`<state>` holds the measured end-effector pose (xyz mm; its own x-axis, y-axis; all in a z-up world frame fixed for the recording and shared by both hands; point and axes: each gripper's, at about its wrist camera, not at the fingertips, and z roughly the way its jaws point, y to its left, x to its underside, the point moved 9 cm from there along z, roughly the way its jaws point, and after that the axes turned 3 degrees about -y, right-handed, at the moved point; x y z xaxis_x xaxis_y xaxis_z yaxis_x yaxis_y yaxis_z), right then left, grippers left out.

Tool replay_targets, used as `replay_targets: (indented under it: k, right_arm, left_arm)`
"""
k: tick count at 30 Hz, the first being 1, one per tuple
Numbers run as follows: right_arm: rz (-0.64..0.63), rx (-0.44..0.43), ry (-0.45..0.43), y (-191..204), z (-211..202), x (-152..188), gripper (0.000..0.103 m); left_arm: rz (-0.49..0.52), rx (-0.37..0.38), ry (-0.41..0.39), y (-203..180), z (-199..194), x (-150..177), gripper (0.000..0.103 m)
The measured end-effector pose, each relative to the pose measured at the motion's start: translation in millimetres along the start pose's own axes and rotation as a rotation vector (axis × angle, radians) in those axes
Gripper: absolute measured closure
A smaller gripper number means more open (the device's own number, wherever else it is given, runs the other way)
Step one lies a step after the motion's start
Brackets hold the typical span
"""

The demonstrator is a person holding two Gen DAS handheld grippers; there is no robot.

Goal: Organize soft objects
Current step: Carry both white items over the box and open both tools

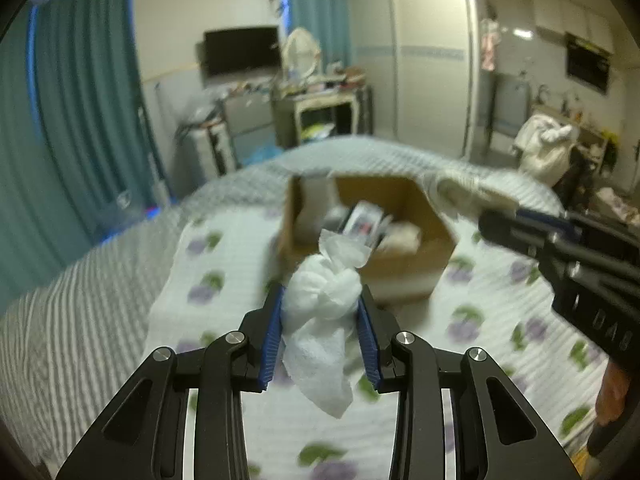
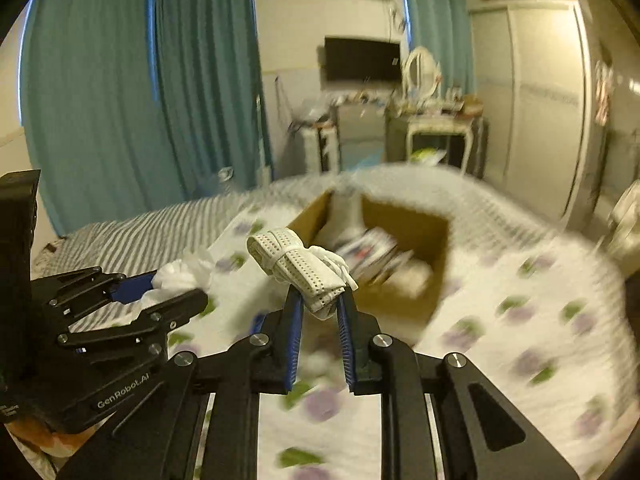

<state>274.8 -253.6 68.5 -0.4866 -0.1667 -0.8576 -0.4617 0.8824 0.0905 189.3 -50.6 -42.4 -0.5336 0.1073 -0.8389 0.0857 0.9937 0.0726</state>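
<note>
My left gripper (image 1: 320, 300) is shut on a knotted white cloth (image 1: 322, 312) and holds it above the bed, just short of an open cardboard box (image 1: 404, 268). My right gripper (image 2: 320, 300) is shut on a rolled white perforated band (image 2: 296, 264), also in the air near the box (image 2: 404, 292). The box holds several packets and soft items. In the left wrist view the right gripper (image 1: 486, 216) reaches in from the right with the band (image 1: 468, 194) over the box's right corner. In the right wrist view the left gripper (image 2: 168, 290) is at the left with the cloth (image 2: 184, 274).
The box stands on a white floral towel (image 1: 224, 280) spread over a grey striped bedcover (image 1: 72, 320). Teal curtains (image 1: 80, 100) hang at the left. A cluttered dresser (image 1: 320, 100), a television and a wardrobe stand beyond the bed.
</note>
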Motion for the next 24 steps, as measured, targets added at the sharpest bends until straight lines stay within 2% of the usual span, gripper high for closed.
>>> replay_targets:
  k: [6, 9, 16, 21, 22, 23, 24]
  right_arm:
    - [-0.007, 0.069, -0.077, -55.5, 3.5, -65.4, 0.086]
    - [-0.001, 0.078, -0.068, -77.7, 26.9, -78.4, 0.086]
    - [0.034, 0.064, 0.054, -107.3, 121.6, -64.7, 0.086]
    - [0.073, 0.053, 0.114, -121.8, 178.0, -47.2, 0.085]
    - [0.086, 0.046, 0.117, -123.9, 184.2, -45.5, 0.084]
    - [0.094, 0.049, 0.110, -128.7, 187.6, -44.7, 0.081]
    - [0.096, 0.050, 0.109, -130.4, 188.8, -44.2, 0.074]
  left_arm:
    - [0.011, 0.079, -0.036, -27.3, 44.0, -62.0, 0.069]
    - [0.025, 0.071, -0.024, -28.9, 82.1, -80.4, 0.069]
    - [0.078, 0.036, 0.036, -30.1, 159.9, -81.0, 0.069]
    - [0.116, 0.015, 0.044, -26.8, 188.7, -66.9, 0.066]
    - [0.130, 0.007, 0.037, -26.7, 191.4, -66.2, 0.061]
    - [0.148, -0.013, 0.025, -26.5, 192.2, -64.6, 0.044]
    - [0.156, -0.017, 0.016, -27.3, 192.9, -64.6, 0.035]
